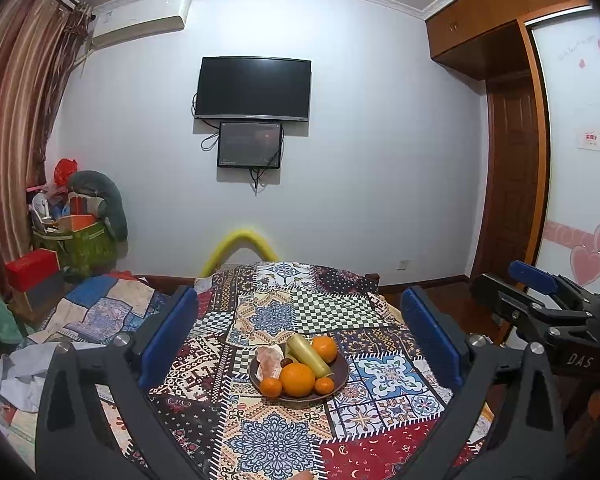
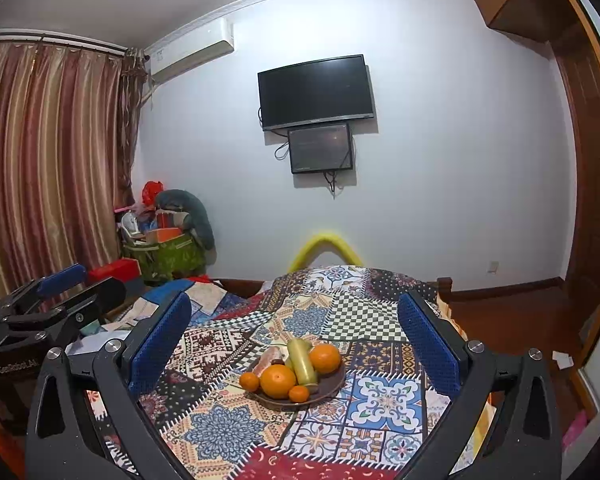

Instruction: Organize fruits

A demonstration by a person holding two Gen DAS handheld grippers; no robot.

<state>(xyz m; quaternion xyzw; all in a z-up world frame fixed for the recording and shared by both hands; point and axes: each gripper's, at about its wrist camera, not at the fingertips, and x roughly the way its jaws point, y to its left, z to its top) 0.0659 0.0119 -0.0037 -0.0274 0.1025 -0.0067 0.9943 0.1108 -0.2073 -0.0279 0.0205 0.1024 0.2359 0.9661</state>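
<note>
A dark brown plate (image 1: 342, 368) stands on the patchwork tablecloth (image 1: 268, 440). It holds a big orange (image 1: 297, 379), a second orange (image 1: 324, 349), two small mandarins (image 1: 271, 387), a long yellow-green fruit (image 1: 309, 354) and a peeled pale citrus piece (image 1: 269, 360). My left gripper (image 1: 299, 292) is open wide and holds nothing; the plate lies ahead, framed by its blue pads. My right gripper (image 2: 294, 298) is open too, level with it and to its right, facing the same plate (image 2: 336, 380). Each gripper shows at the side of the other's view.
A yellow chair back (image 1: 240, 240) rises behind the table's far edge. A bed with cloth and papers (image 1: 100, 312) lies left, with a pile of boxes and bags (image 1: 72, 232) behind it. Wooden floor and a door (image 1: 512, 184) are on the right.
</note>
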